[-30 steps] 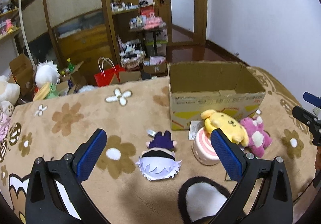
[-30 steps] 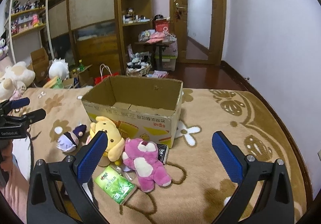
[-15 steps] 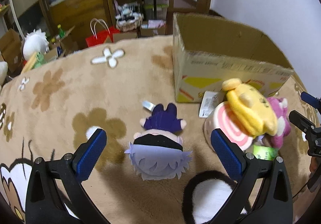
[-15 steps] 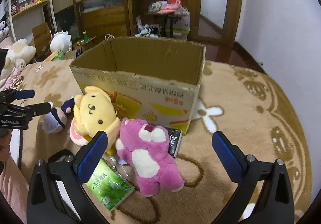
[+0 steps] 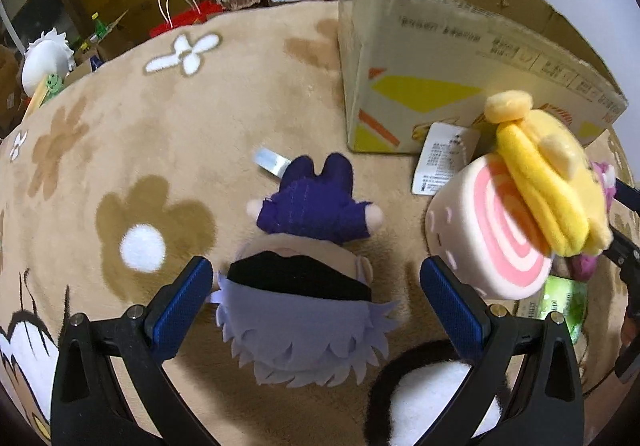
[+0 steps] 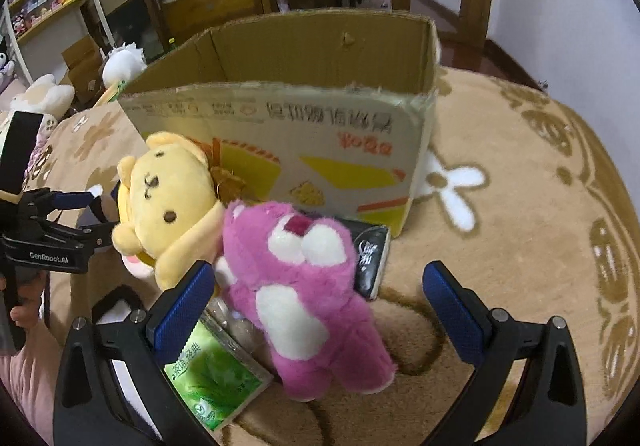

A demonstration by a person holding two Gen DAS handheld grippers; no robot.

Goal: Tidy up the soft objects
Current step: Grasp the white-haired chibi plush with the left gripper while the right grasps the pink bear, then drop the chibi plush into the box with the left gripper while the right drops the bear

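My left gripper is open, its blue pads on either side of the head of a small doll with pale lilac hair and a dark blue suit, lying on the brown blanket. My right gripper is open around a pink bear plush. A yellow dog plush leans beside the bear and on a pink-and-white roll cushion. An open cardboard box stands just behind them.
A green tissue pack and a black packet lie by the pink bear. A white label card leans on the box. Shelves, a red bag and plush toys are beyond the blanket's edge.
Both grippers have moved forward and down. The left one now straddles the doll's head; the right one now straddles the pink bear. Both stay open.
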